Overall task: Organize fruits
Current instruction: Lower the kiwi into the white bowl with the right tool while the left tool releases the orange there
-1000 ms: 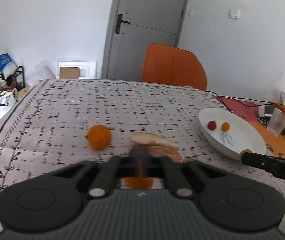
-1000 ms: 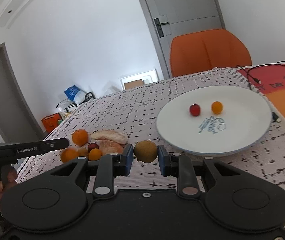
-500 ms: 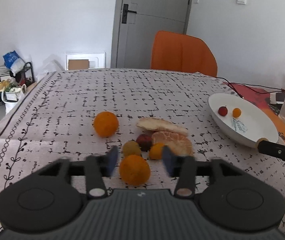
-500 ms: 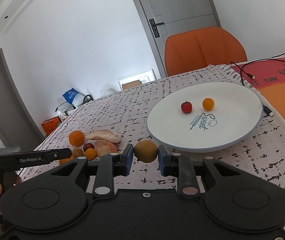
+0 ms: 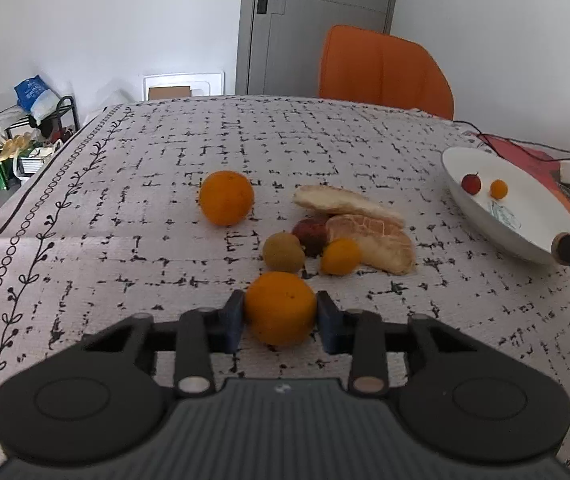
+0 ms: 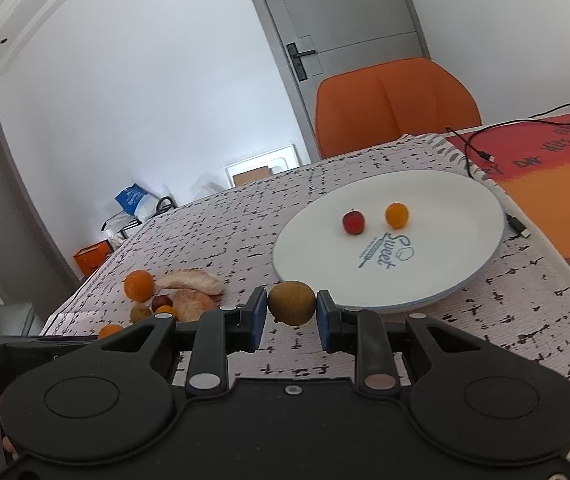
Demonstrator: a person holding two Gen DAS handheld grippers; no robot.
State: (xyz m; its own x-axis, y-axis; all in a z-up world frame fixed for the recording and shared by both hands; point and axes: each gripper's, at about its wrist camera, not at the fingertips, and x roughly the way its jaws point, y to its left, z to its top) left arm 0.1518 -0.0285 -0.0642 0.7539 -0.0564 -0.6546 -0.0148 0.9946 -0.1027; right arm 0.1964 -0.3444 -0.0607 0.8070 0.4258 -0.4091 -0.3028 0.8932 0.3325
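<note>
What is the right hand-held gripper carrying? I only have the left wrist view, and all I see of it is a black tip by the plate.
Observer: The right hand-held gripper is shut on a round brown-green fruit, pinched between its two blue pads.
Operator: Good. The white plate has some print on it that is just a smudge here. What does it say?
Observer: In the right wrist view it reads "Sweet" in blue-green script. The print sits just nearer the camera than the small red fruit and the small orange fruit lying on the plate.
</note>
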